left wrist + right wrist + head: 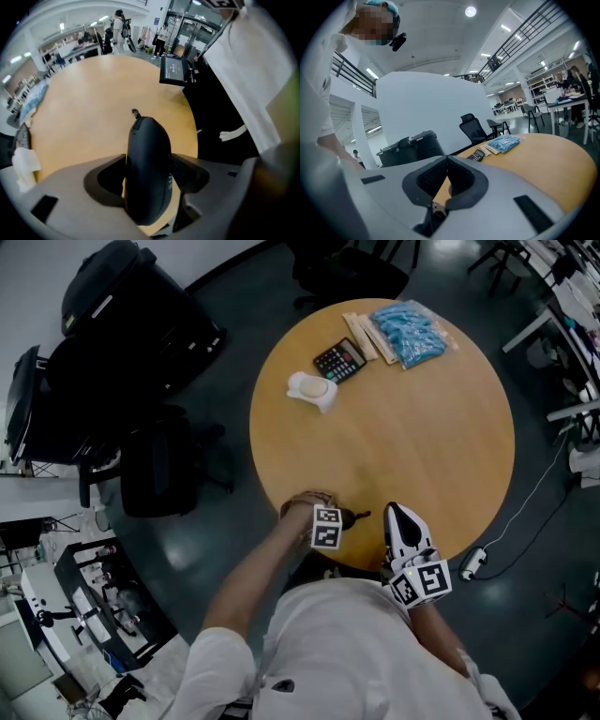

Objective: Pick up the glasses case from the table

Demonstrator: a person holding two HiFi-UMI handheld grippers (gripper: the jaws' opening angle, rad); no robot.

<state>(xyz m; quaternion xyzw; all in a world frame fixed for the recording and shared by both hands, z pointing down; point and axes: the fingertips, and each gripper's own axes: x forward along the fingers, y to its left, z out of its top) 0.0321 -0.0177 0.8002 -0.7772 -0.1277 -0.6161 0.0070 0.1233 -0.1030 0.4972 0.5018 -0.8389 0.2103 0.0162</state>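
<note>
The black glasses case lies on the round wooden table near its front edge, zipper pull pointing away. My left gripper points steeply down over it. Its jaws stand wide on either side of the case, with the pads close to its flanks. In the head view the left gripper covers most of the case. My right gripper hovers just right of the case, a little above the table edge. In the right gripper view the right gripper has its jaws together with nothing between them.
At the table's far side lie a calculator, a white object, pale wooden sticks and a blue packet. Black chairs and bins stand on the floor to the left. A cable and plug lie right of the table.
</note>
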